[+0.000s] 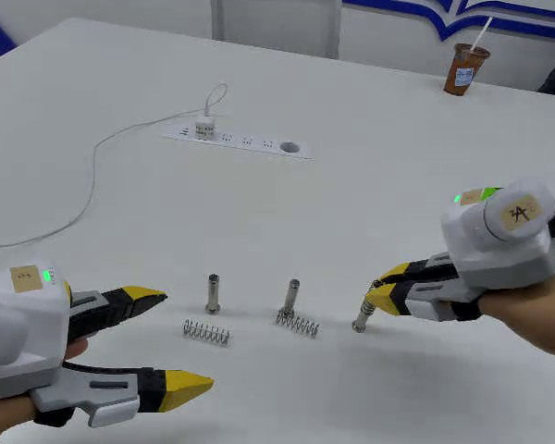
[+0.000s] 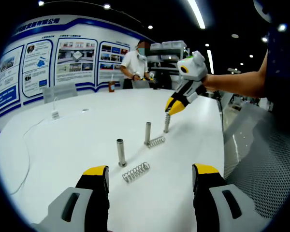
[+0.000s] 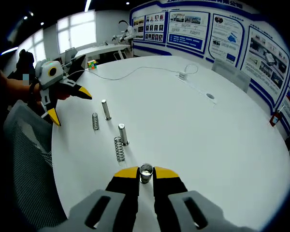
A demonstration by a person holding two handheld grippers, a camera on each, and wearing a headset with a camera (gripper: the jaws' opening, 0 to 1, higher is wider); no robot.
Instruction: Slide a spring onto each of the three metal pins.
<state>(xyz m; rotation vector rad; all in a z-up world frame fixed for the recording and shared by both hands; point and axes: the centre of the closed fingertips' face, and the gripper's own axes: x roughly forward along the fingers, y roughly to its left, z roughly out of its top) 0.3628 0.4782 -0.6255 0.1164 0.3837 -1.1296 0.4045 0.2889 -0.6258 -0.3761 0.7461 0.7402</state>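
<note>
**Spring being threaded on the third pin; two springs and two pins left to pair**

Clock directions are read on the head view, 12 o'clock pointing away from the person.

The main hazard sits at the right gripper [image 1: 381,291]. Its jaws are pinched almost together on the held spring [image 1: 367,306], which sits over the top of the right pin [image 1: 359,324]. That pin appears to lean toward the gripper. A sideways pull could therefore topple the free-standing pin. Too hard a squeeze could bind the coils against the shaft. Letting go early could make the spring hop off and roll away. In the right gripper view the spring is seen end-on between the yellow tips.

The left gripper [image 1: 180,340] waits at 8 o'clock of the row, jaws spread wide and empty, touching nothing.

Outward from the right pin, at its 9 o'clock, stands the middle pin [image 1: 291,298]. The middle spring [image 1: 298,323] lies flat against its base. Further toward 9 o'clock the left pin [image 1: 213,292] stands upright. The left spring [image 1: 206,332] lies just beside it at 6 o'clock. Both pins are bare.

A power strip [image 1: 236,141] rests on the white table [image 1: 370,213] at 12 o'clock, well apart from the work.
</note>
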